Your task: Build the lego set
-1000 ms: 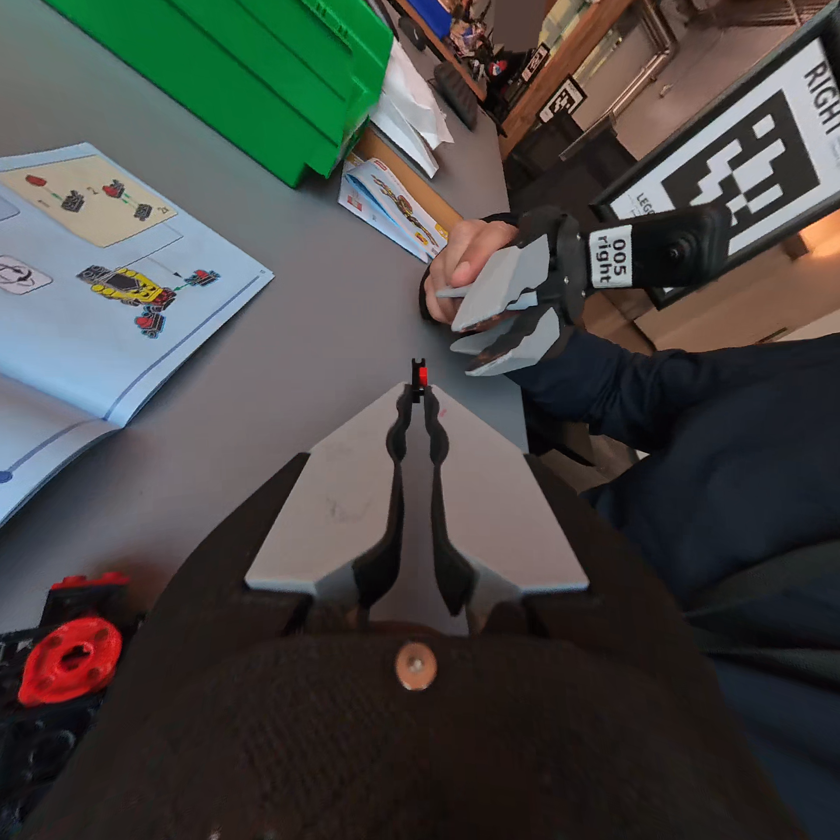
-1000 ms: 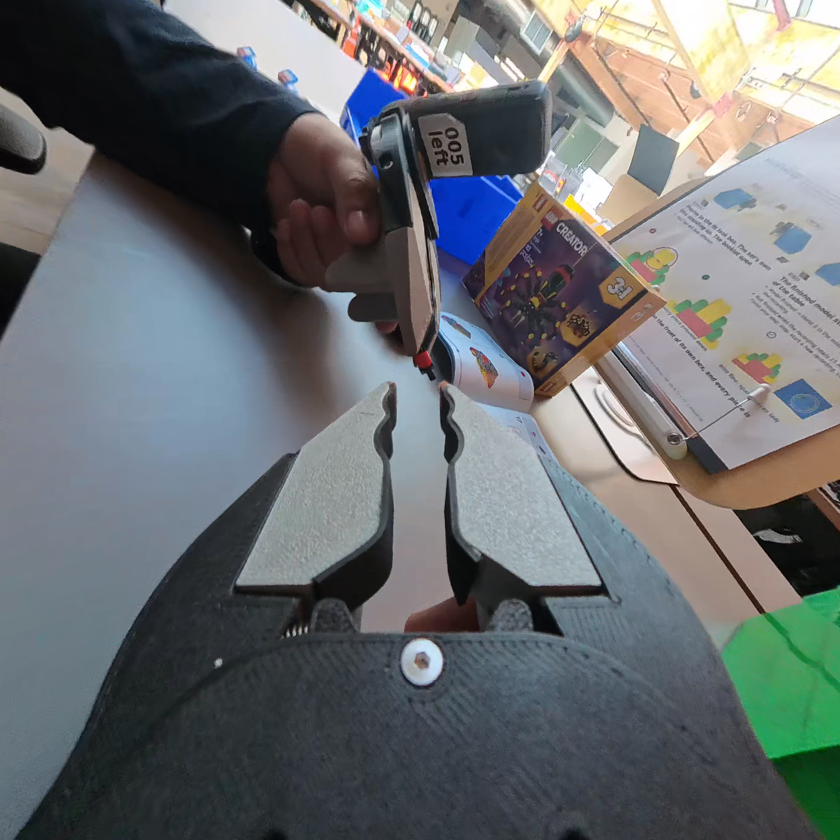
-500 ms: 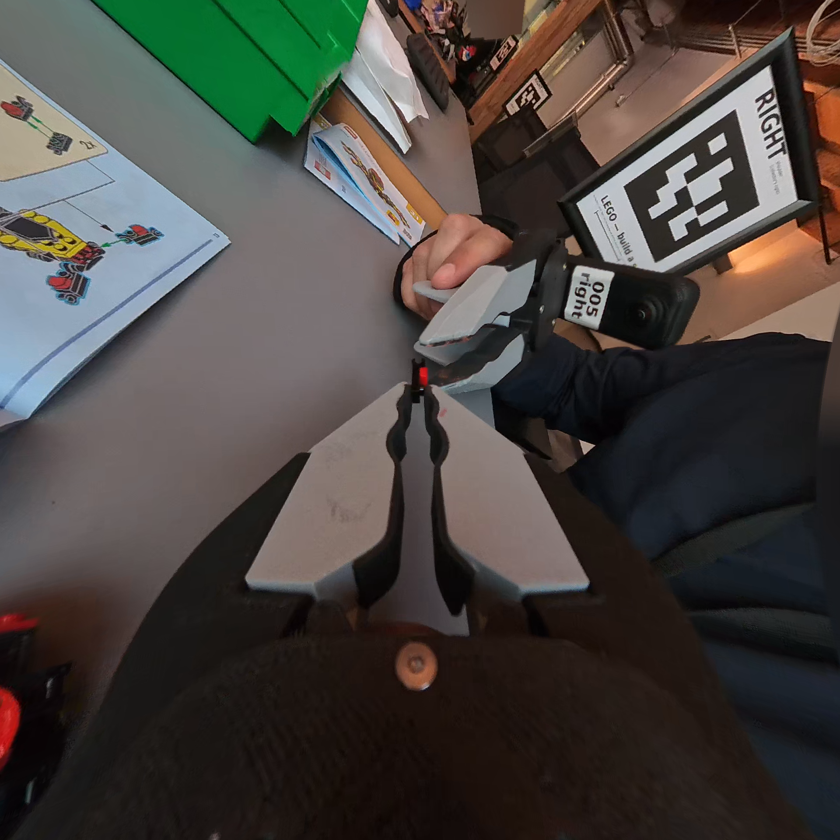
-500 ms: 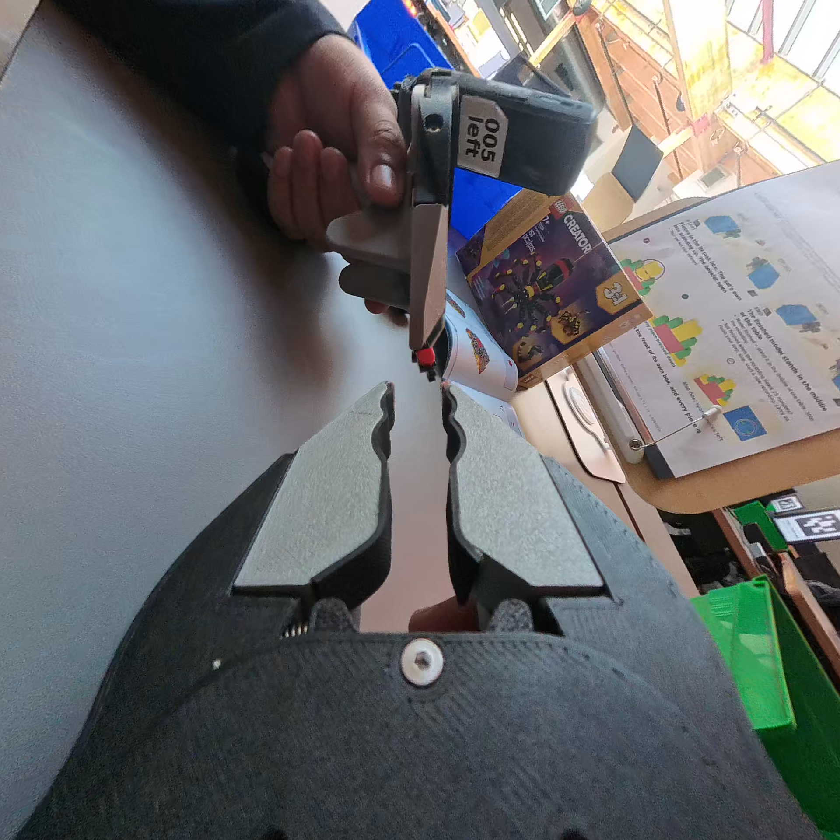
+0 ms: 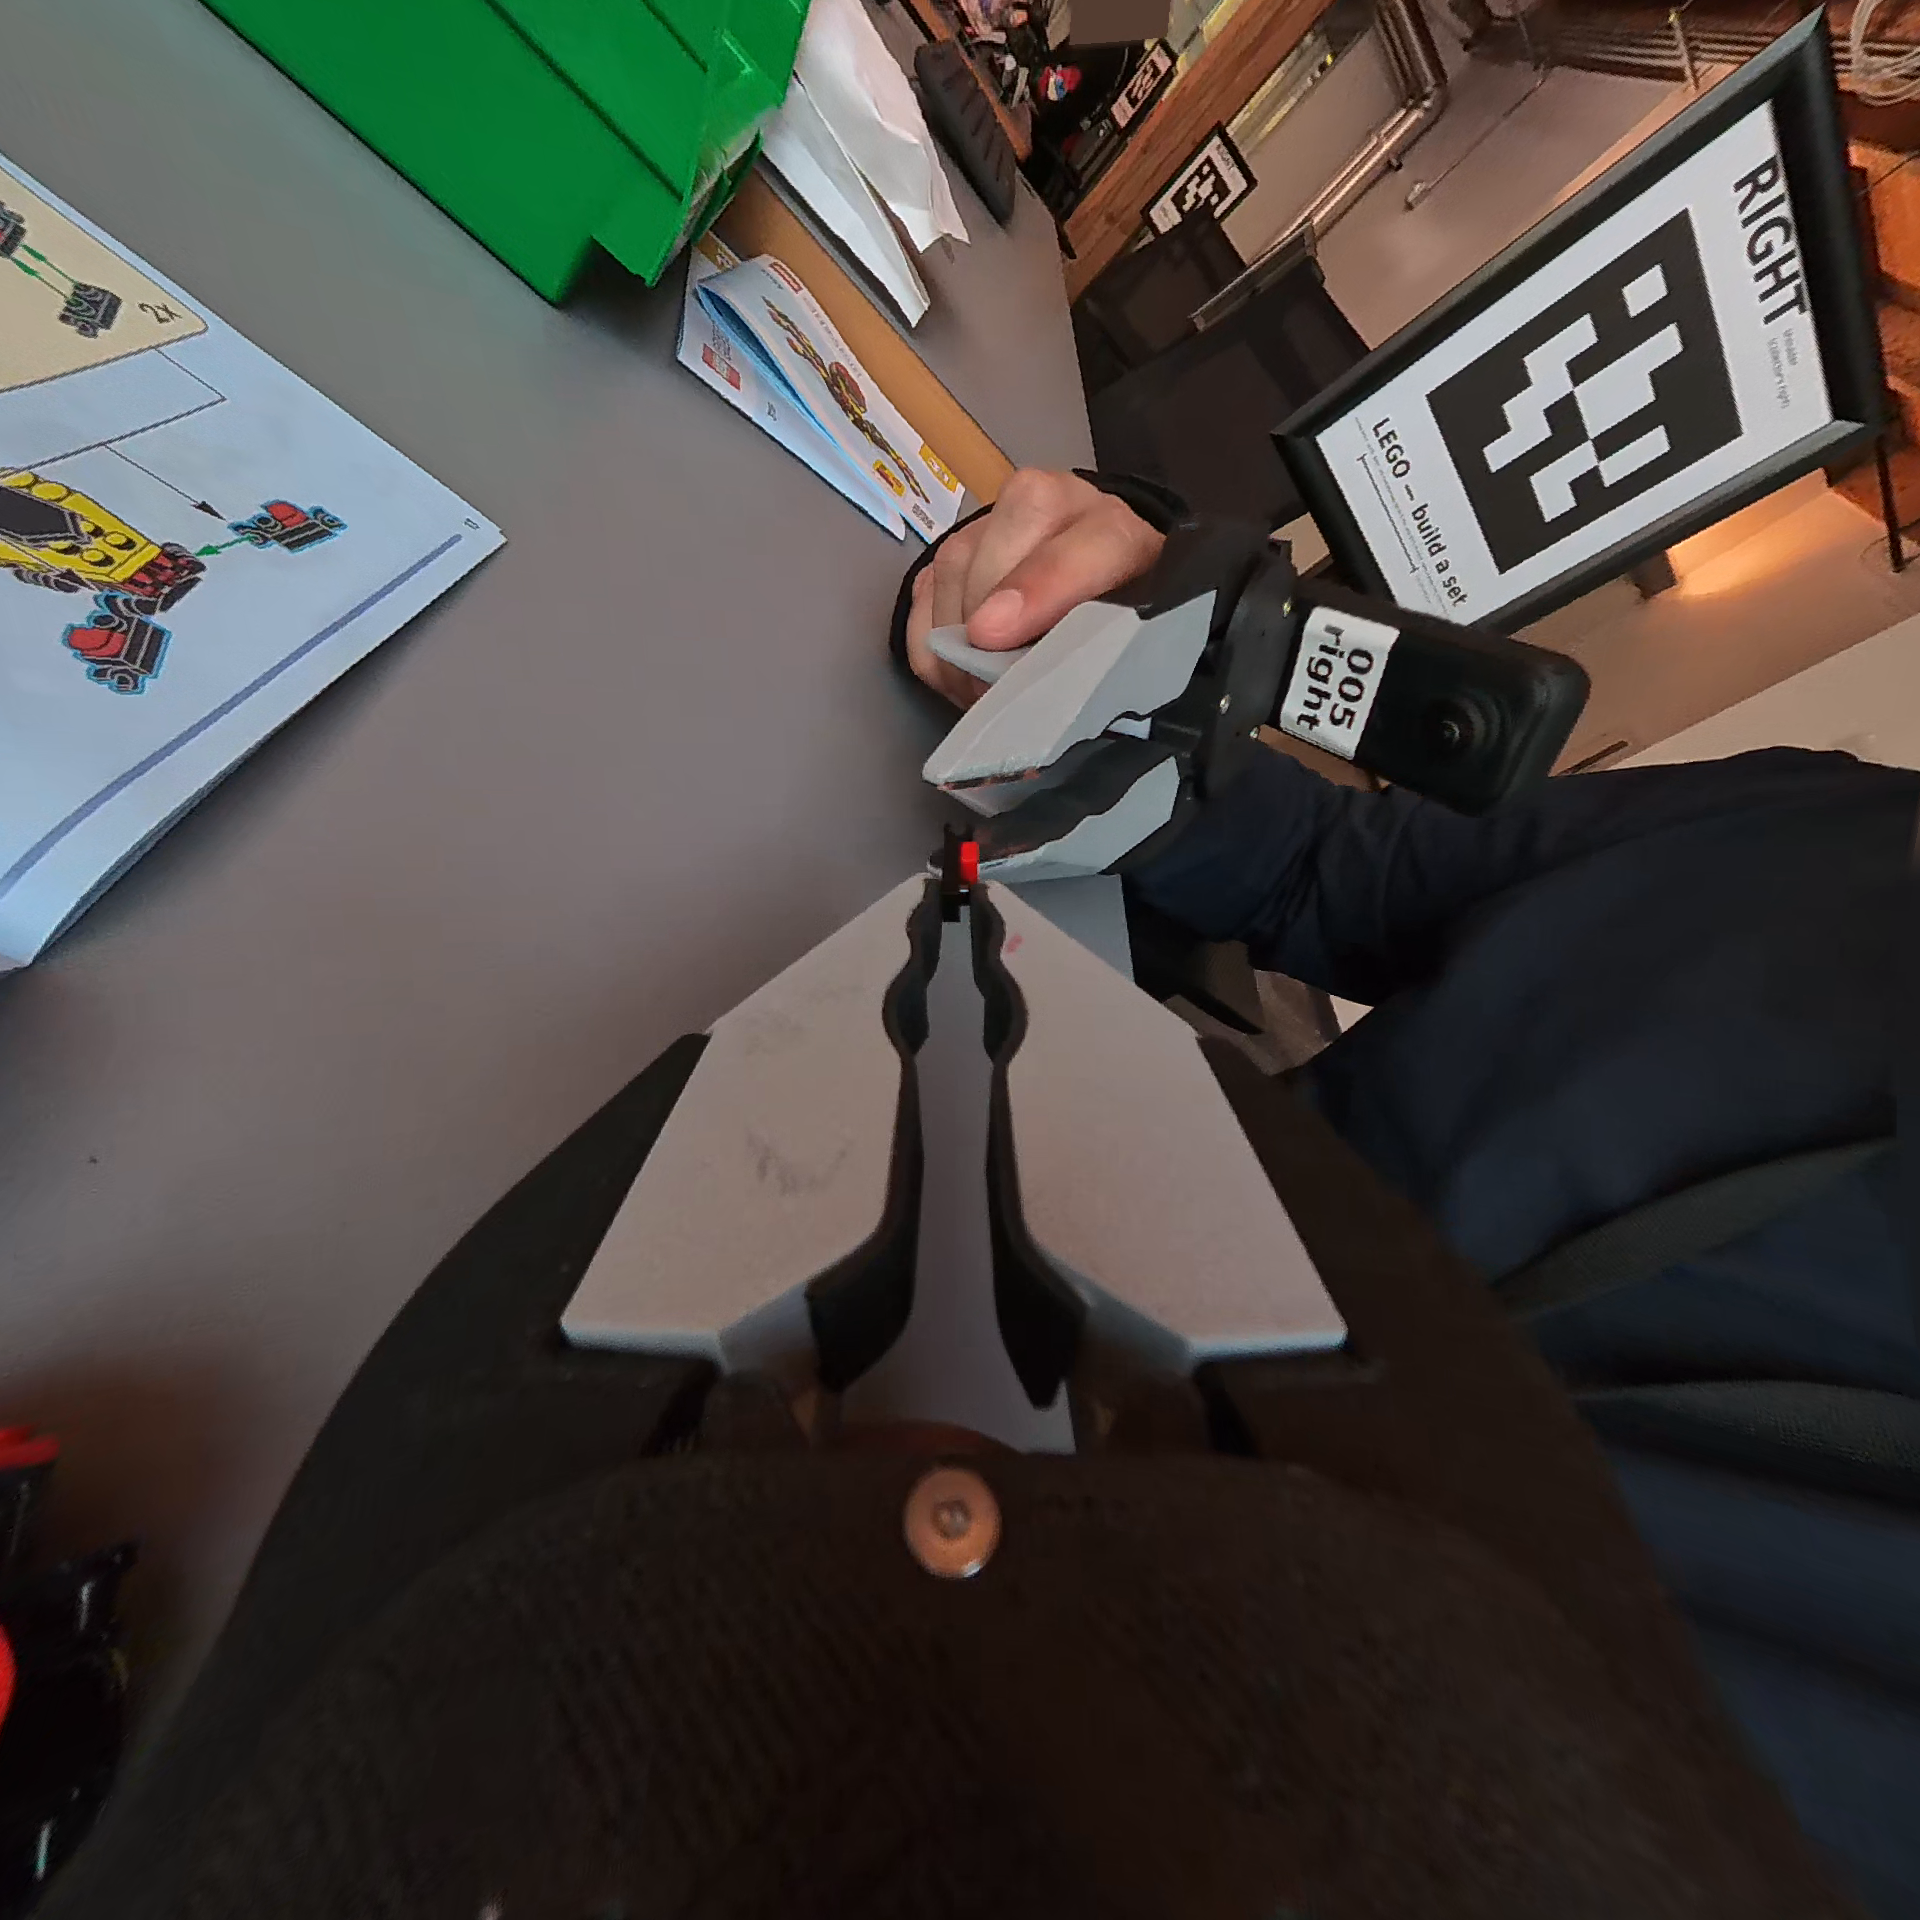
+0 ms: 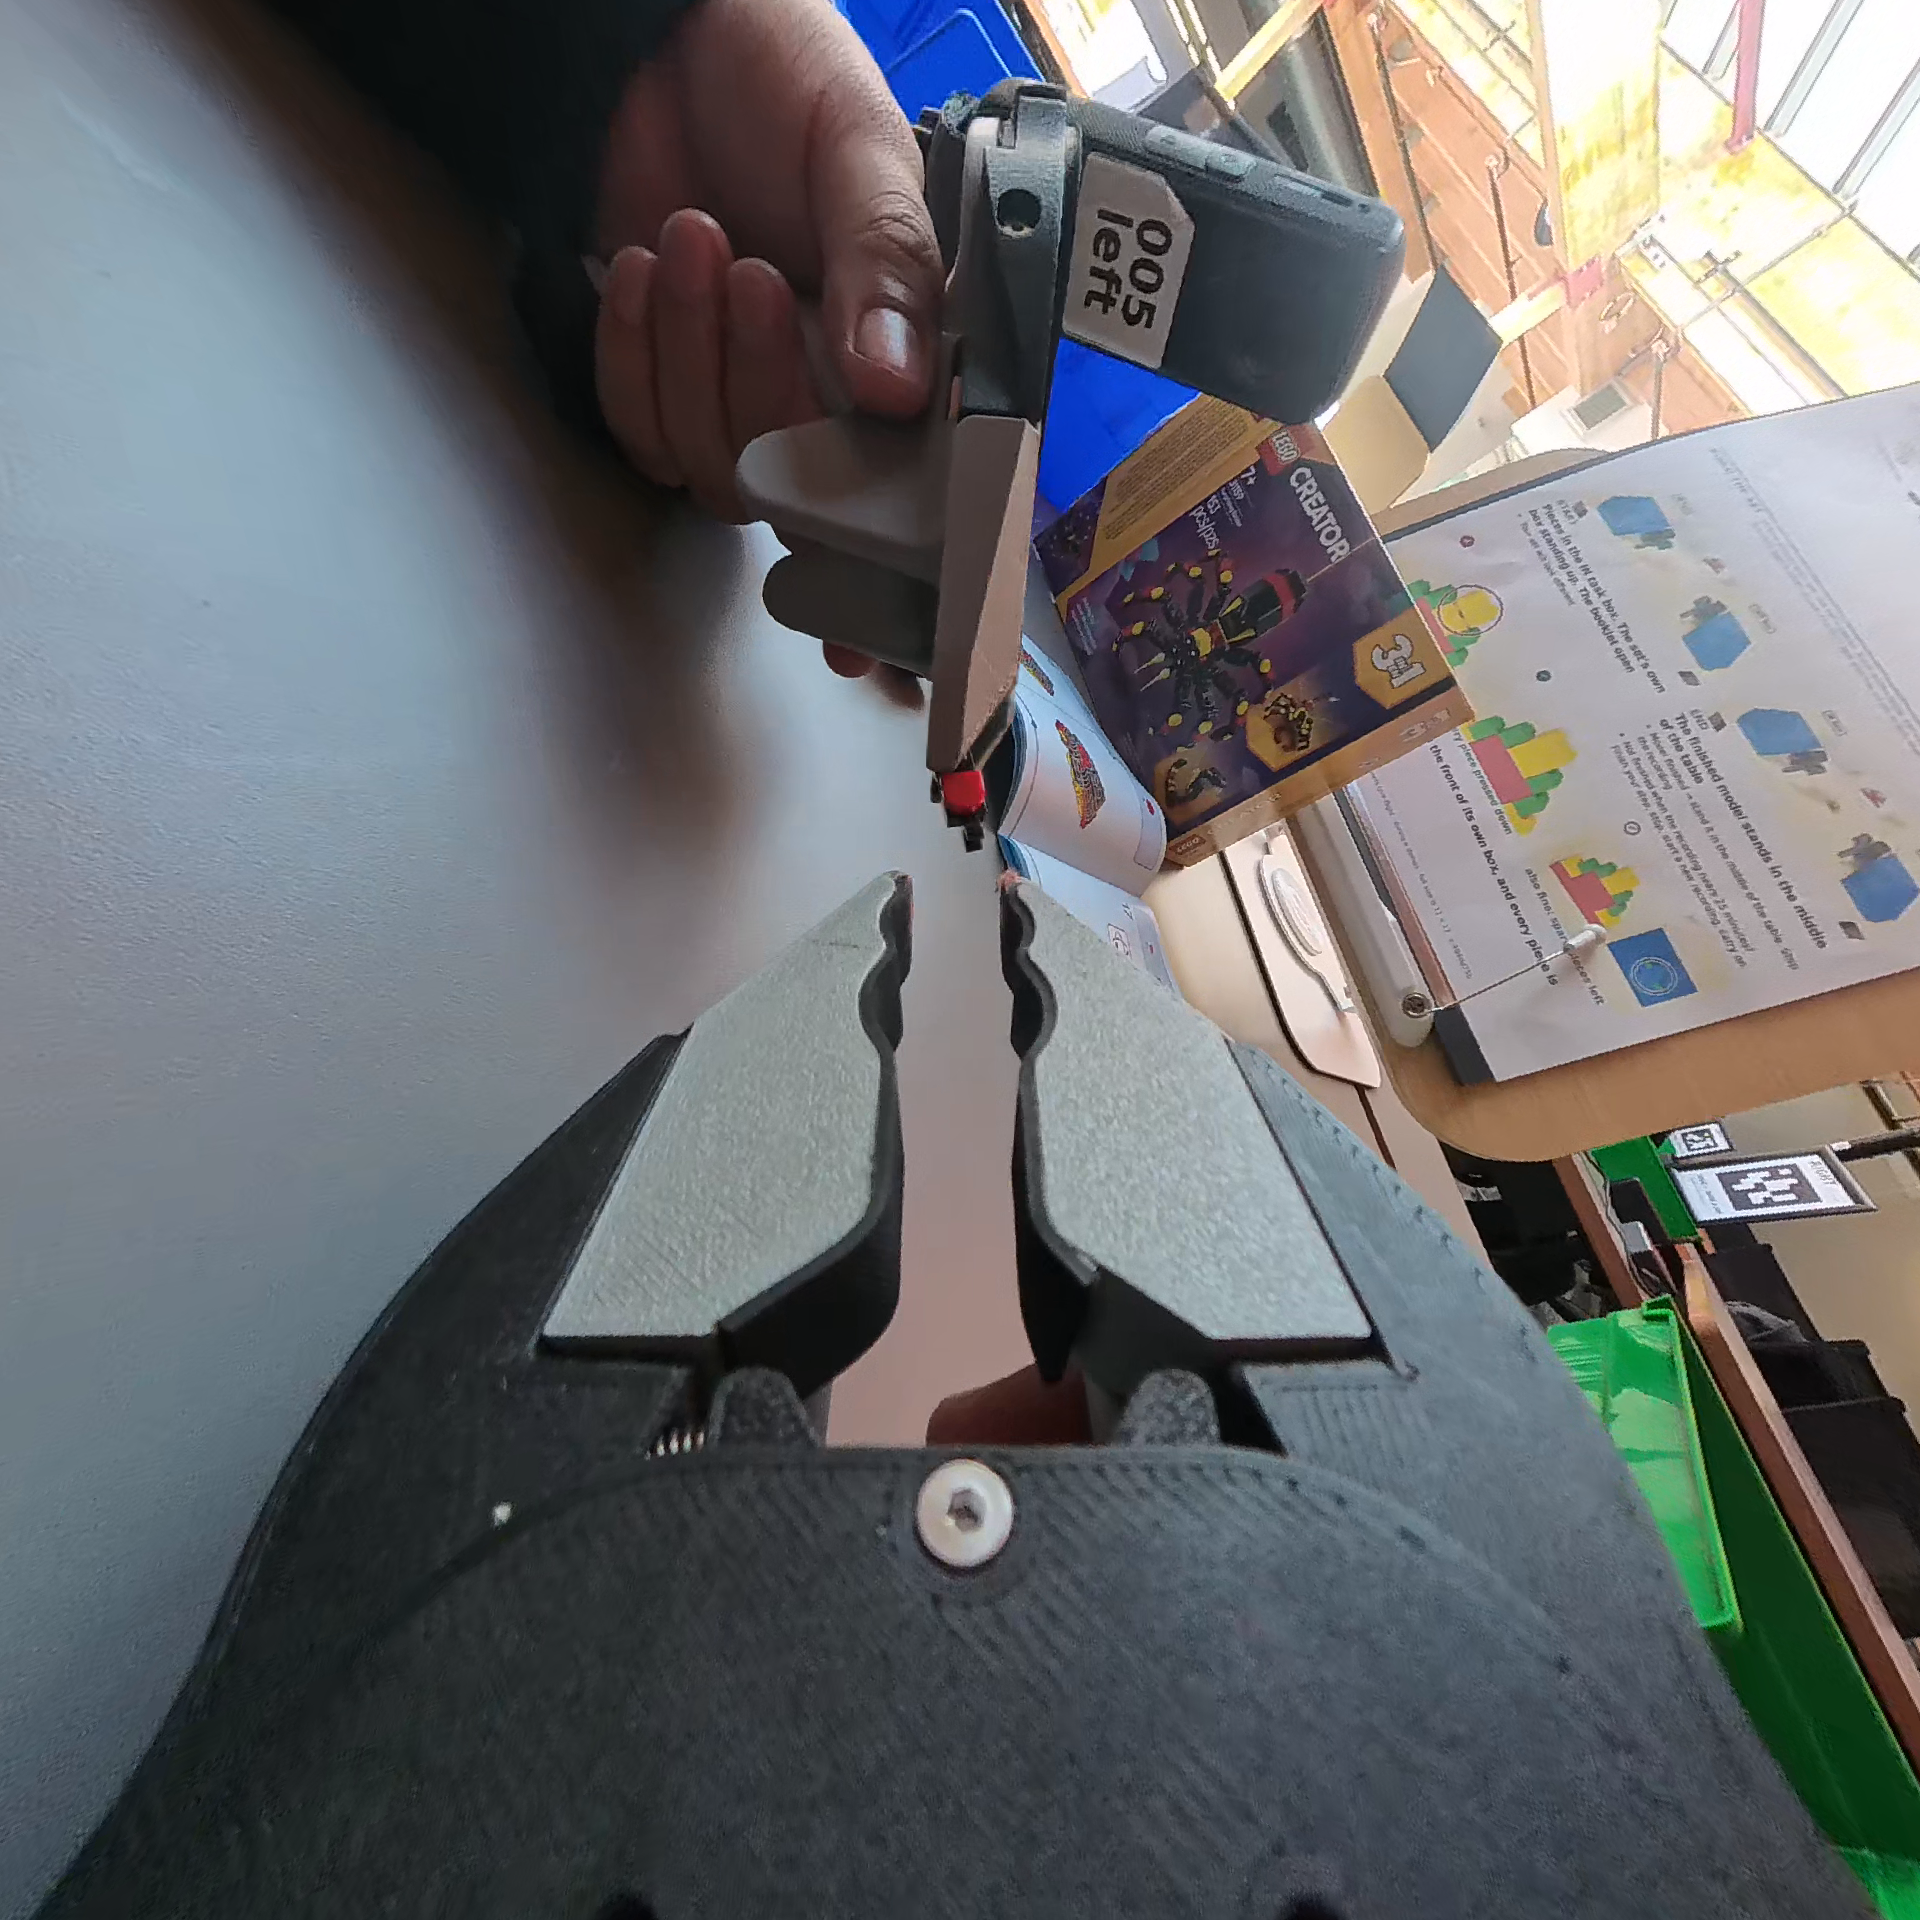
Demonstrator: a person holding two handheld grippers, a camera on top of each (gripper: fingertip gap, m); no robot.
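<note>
The left gripper [image 5: 954,902] pinches one small red-and-black lego piece [image 5: 962,868] at its very tips, the jaws drawn nearly together around it, held above the grey desk [image 5: 499,894]. From the right wrist view the same left gripper [image 6: 961,774] hangs tip-down with the lego piece [image 6: 961,798] sticking out below its fingers, gripped by a bare hand [image 6: 758,301].

The right gripper [image 6: 954,891] holds nothing; its two fingers stand a narrow gap apart, pointing at the piece from just below it without touching. In the left wrist view the right gripper [image 5: 961,790] comes in from the side, its tips just beside the piece, a hand [image 5: 1023,582] wrapped on its handle.

One open instruction booklet [image 5: 197,582] lies on the desk to the far side, and a second, closed booklet [image 5: 821,416] sits near the desk edge. Green bins [image 5: 499,114] stand behind them. A few red and black lego parts [image 5: 31,1579] show at the lower edge, too cut off to count. One lego set box [image 6: 1236,634] stands tilted beside a printed instruction sheet [image 6: 1683,727] on a wooden board, and one blue bin [image 6: 1101,416] sits behind the box.
</note>
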